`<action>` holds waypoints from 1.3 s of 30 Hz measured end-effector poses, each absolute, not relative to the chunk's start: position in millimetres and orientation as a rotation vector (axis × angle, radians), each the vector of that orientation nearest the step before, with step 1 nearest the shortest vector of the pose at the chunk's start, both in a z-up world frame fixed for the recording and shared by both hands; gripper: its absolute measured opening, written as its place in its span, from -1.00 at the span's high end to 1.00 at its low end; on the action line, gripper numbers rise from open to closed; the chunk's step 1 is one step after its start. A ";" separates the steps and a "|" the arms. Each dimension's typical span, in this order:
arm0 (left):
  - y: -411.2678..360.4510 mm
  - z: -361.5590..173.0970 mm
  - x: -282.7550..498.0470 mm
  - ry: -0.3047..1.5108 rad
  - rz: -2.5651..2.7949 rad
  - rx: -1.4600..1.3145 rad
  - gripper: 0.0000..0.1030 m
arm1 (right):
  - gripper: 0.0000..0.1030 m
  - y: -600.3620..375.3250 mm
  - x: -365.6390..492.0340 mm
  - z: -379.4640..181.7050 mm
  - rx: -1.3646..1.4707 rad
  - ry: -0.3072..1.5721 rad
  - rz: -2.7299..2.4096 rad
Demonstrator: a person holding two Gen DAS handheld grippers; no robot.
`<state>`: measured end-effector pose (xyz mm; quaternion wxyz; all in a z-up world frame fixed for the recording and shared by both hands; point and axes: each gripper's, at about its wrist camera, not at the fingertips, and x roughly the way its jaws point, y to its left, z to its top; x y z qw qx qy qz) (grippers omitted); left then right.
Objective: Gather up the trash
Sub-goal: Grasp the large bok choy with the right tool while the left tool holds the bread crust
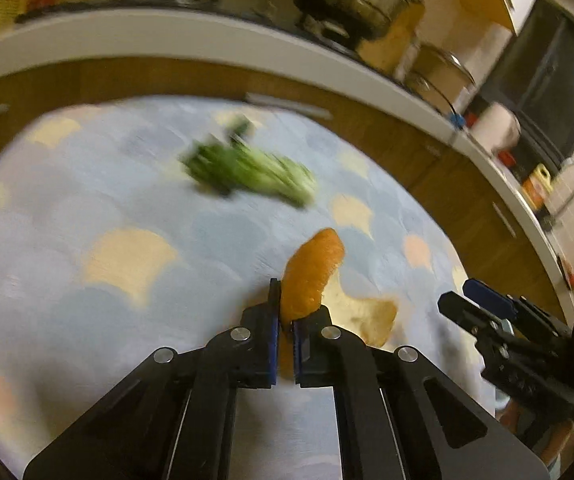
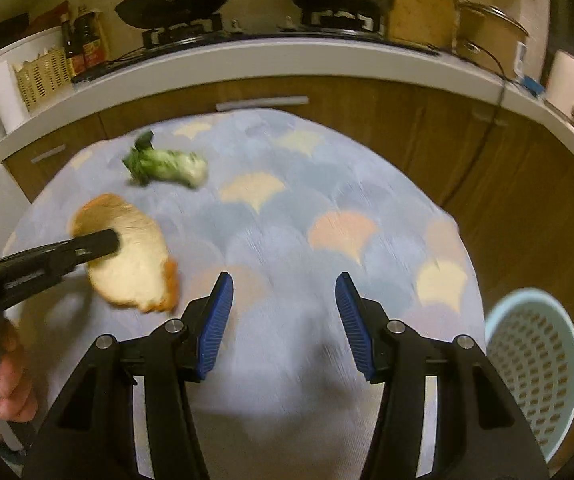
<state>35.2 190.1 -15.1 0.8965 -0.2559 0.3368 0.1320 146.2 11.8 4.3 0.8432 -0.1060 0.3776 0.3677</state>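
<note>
Now the left gripper pinches the orange peel; next comes the basket, while the right gripper hangs spread.

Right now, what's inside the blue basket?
Nothing shows inside the blue basket: only its holed wall is visible. Its bottom is out of view. The orange peel is in the left gripper, above the cloth.

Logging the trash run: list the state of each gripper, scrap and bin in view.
left gripper: shut on the orange peel, lifted off the cloth.
orange peel: held, white side toward the right wrist camera.
right gripper: open, nothing between its pads.
green vegetable scrap: lying on the cloth, untouched.
blue basket: upright, beside the table; contents unclear.
</note>
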 end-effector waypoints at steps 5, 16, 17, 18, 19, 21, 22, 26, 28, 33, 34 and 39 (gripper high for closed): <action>225.9 -15.4 11.3 0.701 0.383 -0.519 0.94 | 0.00 64.1 162.7 5.6 -0.309 0.787 0.865; 225.3 -17.6 -1.2 0.632 0.430 -0.449 0.92 | -0.48 146.2 183.8 -4.4 -0.414 0.729 0.998; 225.9 -18.0 -2.1 0.635 0.432 -0.446 0.92 | -0.51 151.7 183.2 -6.2 -0.427 0.725 1.006; 226.1 -19.1 -1.3 0.645 0.429 -0.446 0.92 | -0.53 159.8 182.7 -8.1 -0.450 0.722 1.017; 226.2 -20.0 0.1 0.651 0.425 -0.449 0.92 | -0.53 168.0 182.2 -9.7 -0.479 0.714 1.017; 228.6 -20.6 1.9 0.655 0.415 -0.452 0.91 | -0.53 184.6 181.4 -15.2 -0.545 0.703 1.012; 229.1 -20.7 1.7 0.654 0.408 -0.454 0.91 | -0.54 190.3 183.5 -15.9 -0.541 0.708 1.026; 230.0 -20.3 2.2 0.653 0.403 -0.454 0.91 | -0.56 195.8 191.6 -16.9 -0.514 0.739 1.044; 228.5 -20.8 3.0 0.655 0.405 -0.445 0.91 | -0.55 195.0 188.4 -16.7 -0.523 0.726 1.038; 227.9 -20.1 3.0 0.653 0.401 -0.438 0.91 | 0.15 191.2 163.9 -14.5 -0.559 0.655 1.041; 228.1 -20.2 4.1 0.652 0.401 -0.439 0.91 | 0.30 188.2 158.6 -13.3 -0.566 0.630 1.015; 225.8 -18.8 1.6 0.636 0.398 -0.427 0.92 | 0.43 151.8 142.8 -2.5 -0.438 0.649 0.975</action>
